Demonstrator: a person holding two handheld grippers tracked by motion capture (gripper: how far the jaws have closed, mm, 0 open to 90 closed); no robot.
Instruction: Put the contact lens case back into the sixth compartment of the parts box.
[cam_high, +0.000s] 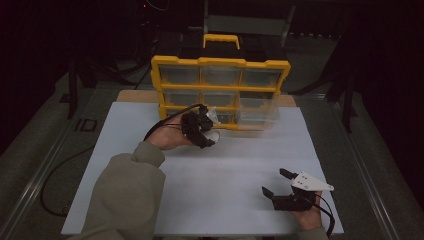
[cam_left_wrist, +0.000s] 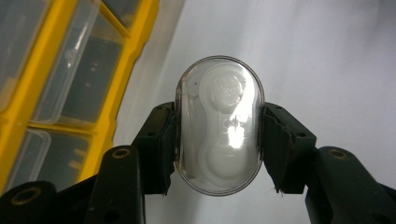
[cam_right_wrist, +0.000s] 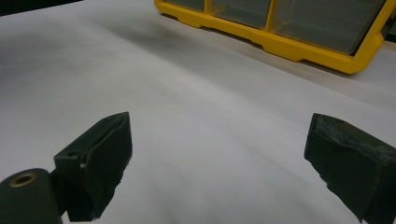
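Note:
A clear oval plastic case (cam_left_wrist: 219, 126) with a white two-lobed insert is clamped between the two black jaws of my left gripper (cam_left_wrist: 218, 149). From above, that left gripper (cam_high: 205, 131) hovers just in front of the yellow drawer organizer (cam_high: 220, 62), and the case (cam_high: 214, 135) shows as a small white shape at its tip. One clear drawer (cam_high: 257, 114) at the organizer's lower right sticks out toward me. My right gripper (cam_high: 277, 182) rests low over the white board near the front right, jaws wide apart and empty; its own view shows the same right gripper (cam_right_wrist: 219, 158).
The white board (cam_high: 225, 165) covers the table. The organizer (cam_right_wrist: 280, 28) stands upright at the board's far edge with a yellow handle (cam_high: 221, 39) on top. Dark floor and stands surround the table.

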